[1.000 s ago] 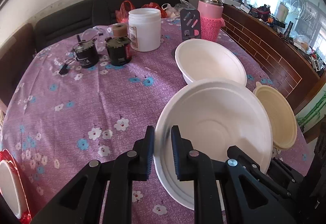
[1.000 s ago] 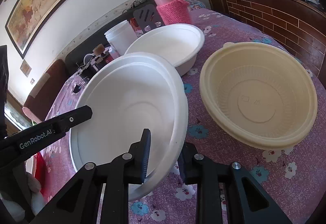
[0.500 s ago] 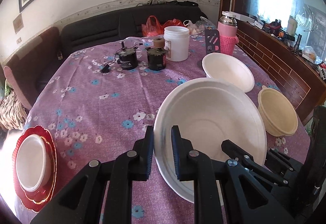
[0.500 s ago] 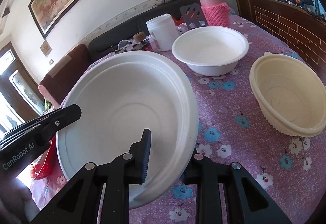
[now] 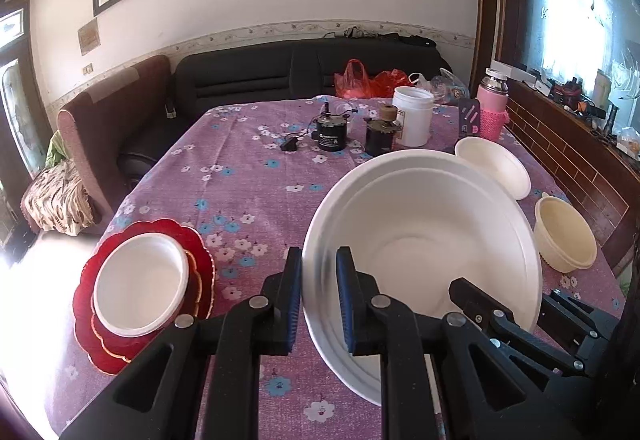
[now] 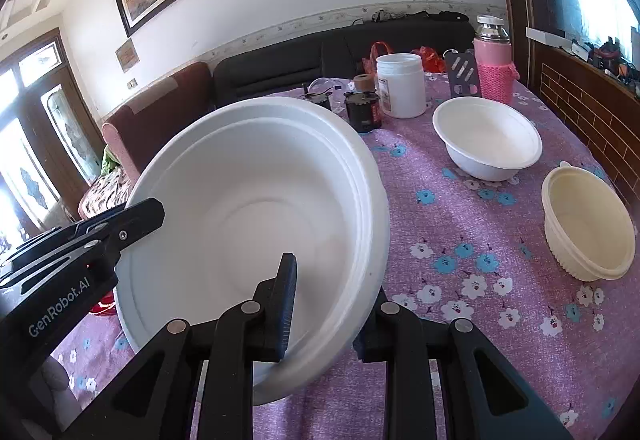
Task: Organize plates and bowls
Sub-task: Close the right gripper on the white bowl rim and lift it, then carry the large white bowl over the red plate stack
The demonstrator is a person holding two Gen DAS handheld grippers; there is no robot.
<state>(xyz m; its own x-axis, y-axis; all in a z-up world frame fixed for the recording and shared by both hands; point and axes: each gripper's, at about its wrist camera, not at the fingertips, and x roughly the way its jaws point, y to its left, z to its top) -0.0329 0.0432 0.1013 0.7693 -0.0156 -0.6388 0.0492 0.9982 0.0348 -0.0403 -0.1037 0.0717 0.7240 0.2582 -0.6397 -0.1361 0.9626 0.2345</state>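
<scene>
I hold a large white bowl (image 5: 420, 232) (image 6: 248, 200) tilted above the purple flowered table (image 5: 248, 176), one gripper on each side. My left gripper (image 5: 318, 296) is shut on its left rim. My right gripper (image 6: 332, 304) is shut on its right rim, one finger inside and one outside. At the table's near left lies a stack of red scalloped plates (image 5: 202, 252) with a smaller white bowl (image 5: 140, 280) on top. Another white bowl (image 5: 494, 166) (image 6: 486, 138) and a cream bowl (image 5: 564, 240) (image 6: 586, 220) stand at the right.
At the far end stand a white jar (image 5: 412, 116), a pink flask (image 5: 492, 108), a grey spatula (image 6: 464, 74) and two small black motors (image 5: 332, 130). A dark sofa (image 5: 280, 76) lies behind the table, and a brick ledge (image 5: 568, 144) runs along its right.
Both grippers lifted the large white bowl and drew it back and to the left. The red plate stack has come fully into the left wrist view, and the other bowls look farther away.
</scene>
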